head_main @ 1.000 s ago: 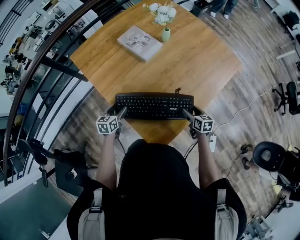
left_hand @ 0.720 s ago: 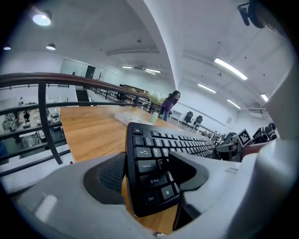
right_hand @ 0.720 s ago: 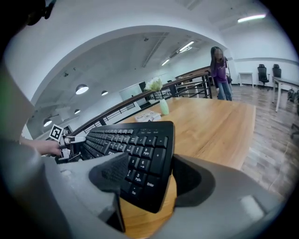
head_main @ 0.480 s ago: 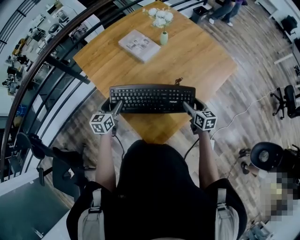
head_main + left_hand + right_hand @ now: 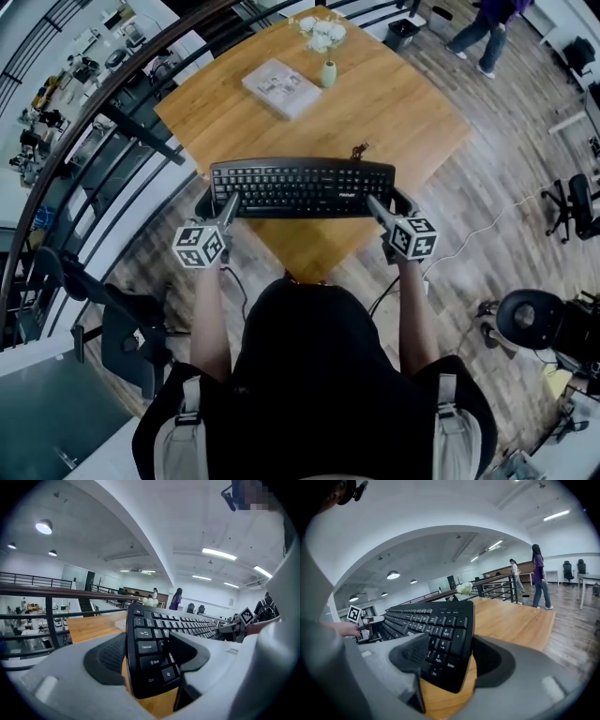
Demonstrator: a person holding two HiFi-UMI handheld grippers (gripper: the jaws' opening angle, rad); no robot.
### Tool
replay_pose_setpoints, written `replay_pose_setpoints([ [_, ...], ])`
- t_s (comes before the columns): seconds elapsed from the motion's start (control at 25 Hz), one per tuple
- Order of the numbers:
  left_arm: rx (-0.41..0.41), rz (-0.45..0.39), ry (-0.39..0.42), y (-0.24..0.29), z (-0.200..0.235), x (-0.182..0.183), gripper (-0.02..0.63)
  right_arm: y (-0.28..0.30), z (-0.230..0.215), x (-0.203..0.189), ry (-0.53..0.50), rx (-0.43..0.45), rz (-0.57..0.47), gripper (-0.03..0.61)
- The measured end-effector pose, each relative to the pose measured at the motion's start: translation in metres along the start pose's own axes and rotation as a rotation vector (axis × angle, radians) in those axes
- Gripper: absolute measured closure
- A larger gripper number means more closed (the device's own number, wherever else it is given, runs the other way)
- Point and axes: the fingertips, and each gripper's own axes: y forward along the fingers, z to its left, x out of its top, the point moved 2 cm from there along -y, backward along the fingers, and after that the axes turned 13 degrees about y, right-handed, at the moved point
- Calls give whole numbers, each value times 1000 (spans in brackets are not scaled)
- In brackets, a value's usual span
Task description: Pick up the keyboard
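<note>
Keyboard (image 5: 300,187) clamped at both ends

My left gripper (image 5: 150,660) pinches its left end, my right gripper (image 5: 454,660) its right end, jaws closed on the edges; it spans between them above the table (image 5: 403,112) near corner

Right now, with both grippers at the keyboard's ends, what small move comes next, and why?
Probably raise both together, level: the left gripper and the right gripper each clamp one end of the keyboard, and the wooden table lies beneath it.

Jaws partly cover both ends of the keyboard (image 5: 302,187); print on the book (image 5: 281,87) is unreadably small.
</note>
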Motion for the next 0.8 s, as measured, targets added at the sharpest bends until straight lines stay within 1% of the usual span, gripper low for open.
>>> replay_pose_setpoints([
  [0.4,30,-53,29,-49,-25,18,339,-43,18,-3,-40,48,-52,281],
  [0.8,70,-138,45,-89,-45,37,339,-79,37,9,-107,83,-112,281],
])
